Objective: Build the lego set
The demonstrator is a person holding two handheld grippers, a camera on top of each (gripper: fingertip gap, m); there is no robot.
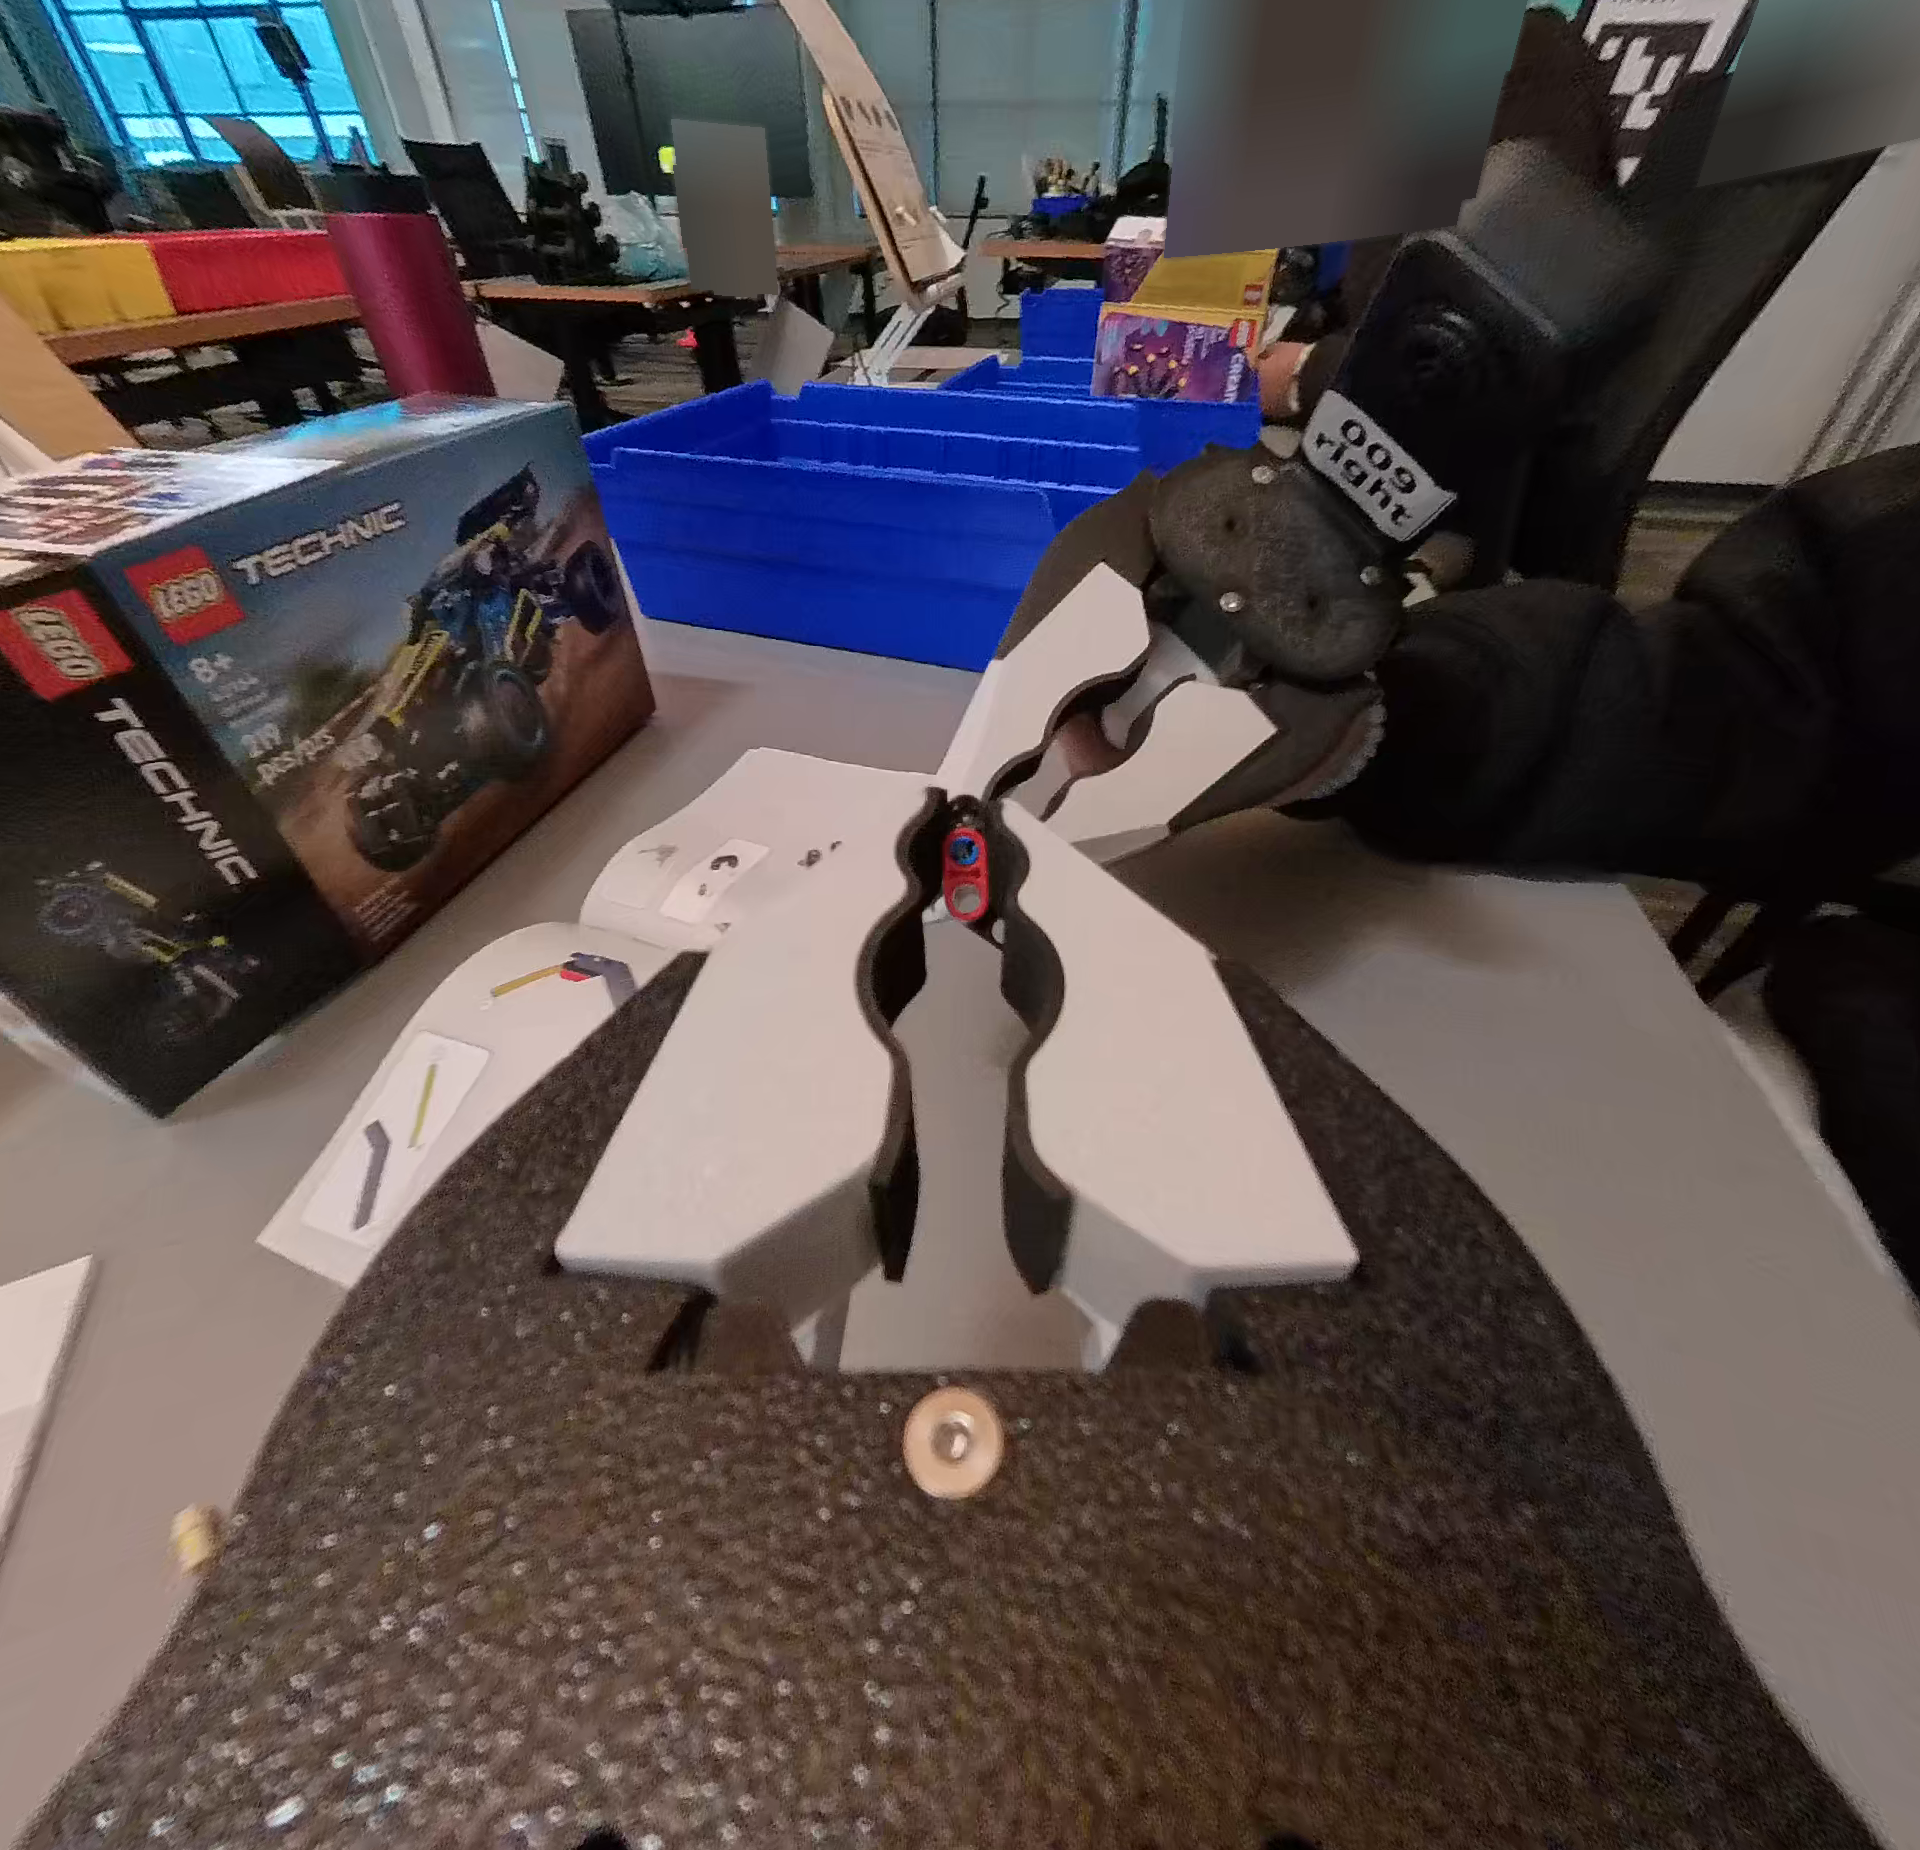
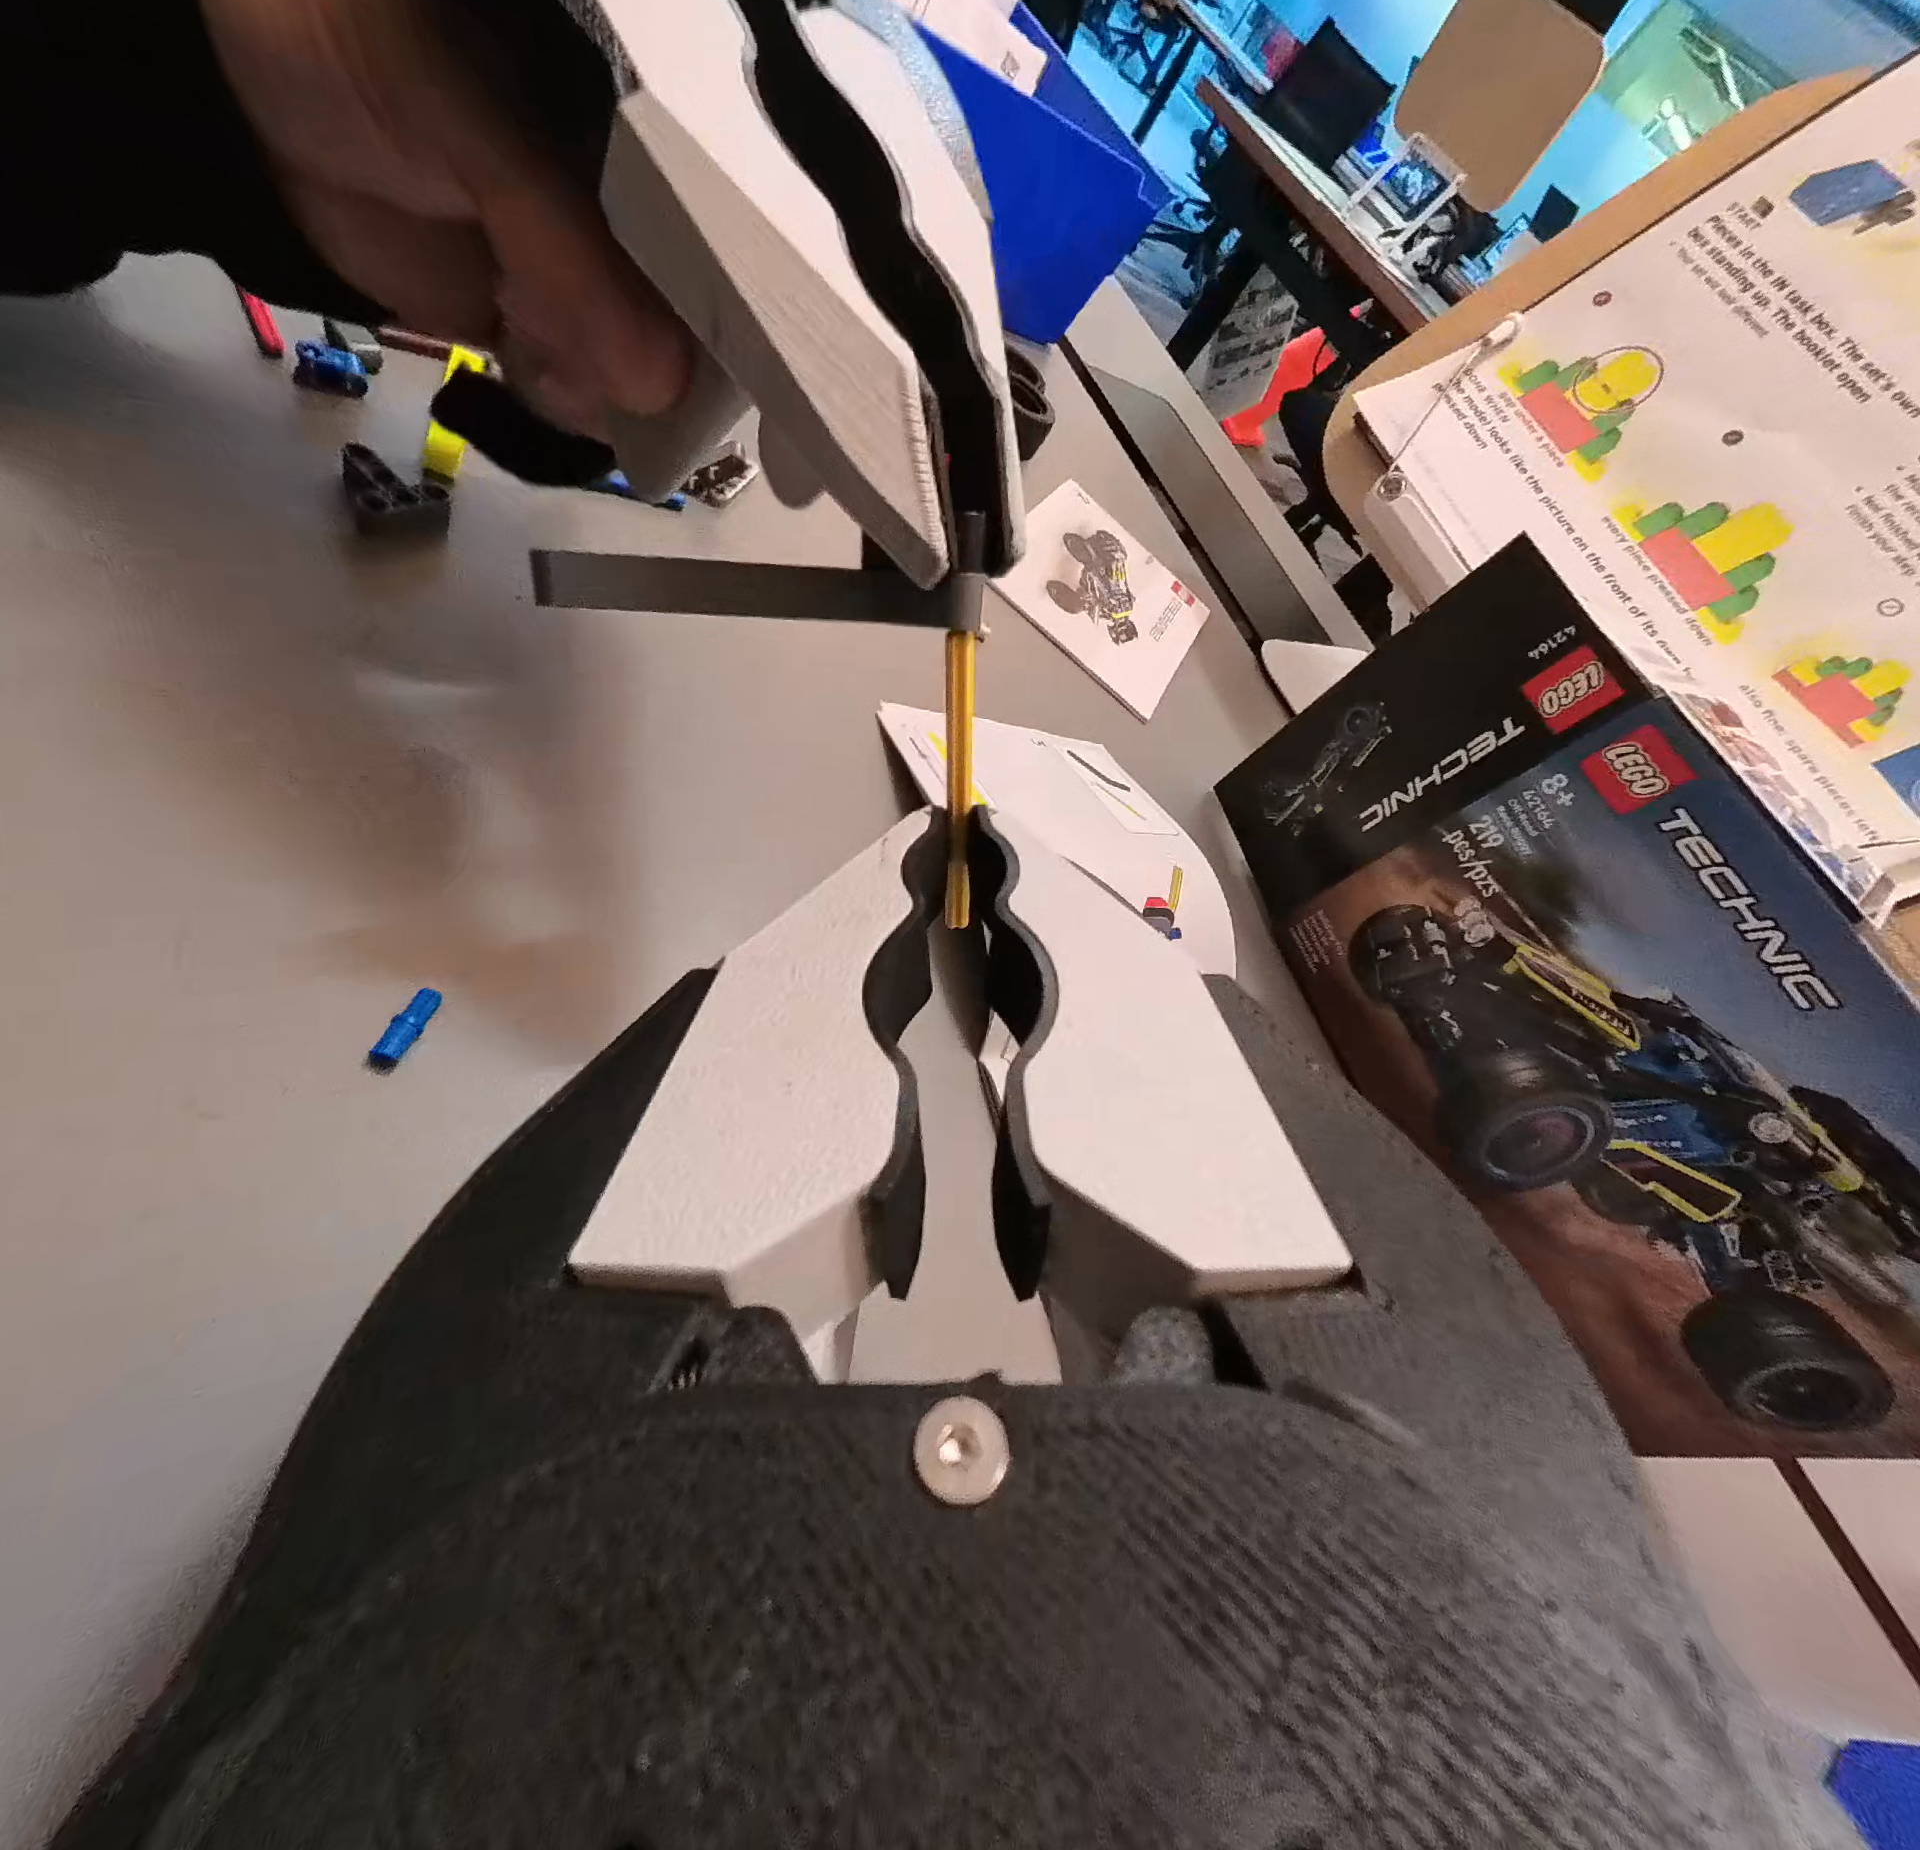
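Left gripper (image 1: 964, 870) clamped on a small red connector (image 1: 964, 873) at its fingertips; connector has a blue pin in its upper hole, lower hole empty. In the right wrist view the same gripper (image 2: 971, 553) comes in from upper left, hand (image 2: 436, 190) around its grip, and at its tips sits a grey piece joined to a long dark beam (image 2: 727, 587) that runs out flat to the left.

Right gripper (image 2: 961, 865) clamped on a yellow axle (image 2: 960, 751). Axle stands straight up out of the fingertips, top end meeting the grey piece under the left gripper tips. Cannot tell if the axle is seated in it. In the left wrist view the right gripper (image 1: 1013, 792) is just behind the left tips, fingers close together, gloved hand (image 1: 1558, 720) holding it.

Both held above a grey table (image 2: 312, 865). Open booklet (image 1: 665, 896) lies under the grippers. Set box (image 1: 312, 720) on the table near the booklet, blue bins (image 1: 852, 512) behind it. Loose parts on the table: blue pin (image 2: 405, 1027) alone, further off a blurred cluster of black, yellow and blue pieces (image 2: 416, 439). Second small leaflet (image 2: 1112, 595) beyond the booklet. Printed instruction sheet (image 2: 1662, 470) on a clipboard leans behind the box
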